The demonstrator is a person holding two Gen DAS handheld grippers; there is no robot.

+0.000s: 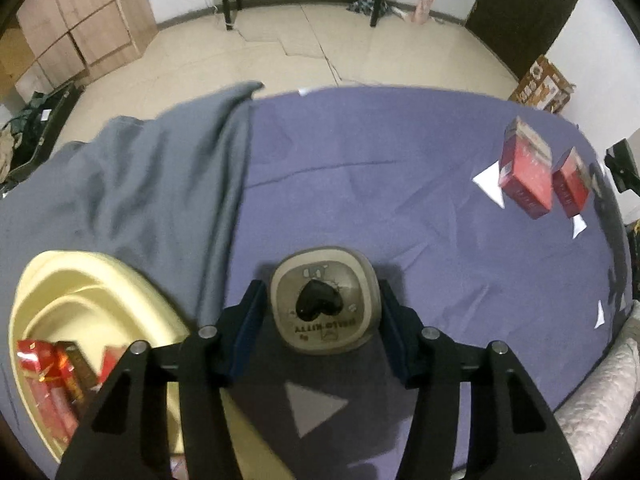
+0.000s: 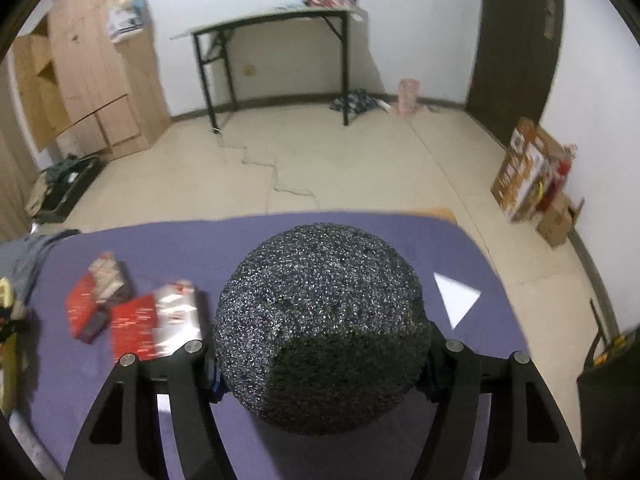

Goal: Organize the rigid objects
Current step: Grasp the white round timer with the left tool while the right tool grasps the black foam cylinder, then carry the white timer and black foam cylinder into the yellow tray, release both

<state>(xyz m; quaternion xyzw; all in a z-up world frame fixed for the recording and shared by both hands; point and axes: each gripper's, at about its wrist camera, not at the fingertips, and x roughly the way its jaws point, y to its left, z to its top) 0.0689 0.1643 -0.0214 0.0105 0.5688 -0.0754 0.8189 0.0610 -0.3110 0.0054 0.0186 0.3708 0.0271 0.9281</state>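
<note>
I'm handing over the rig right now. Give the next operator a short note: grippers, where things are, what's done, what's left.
Left gripper: shut on the beige square box, held above the purple cloth.
Right gripper: shut on the black speckled ball.
Yellow basin, at the left, already holds several red packets.
Two red boxes are on the cloth.
Left: probably both held things, then the red boxes, go in the basin.

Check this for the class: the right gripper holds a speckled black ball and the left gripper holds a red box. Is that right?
Not quite. The left gripper holds a beige square container, not a red box, as the left wrist view shows. The right gripper does hold the speckled black ball.
</note>
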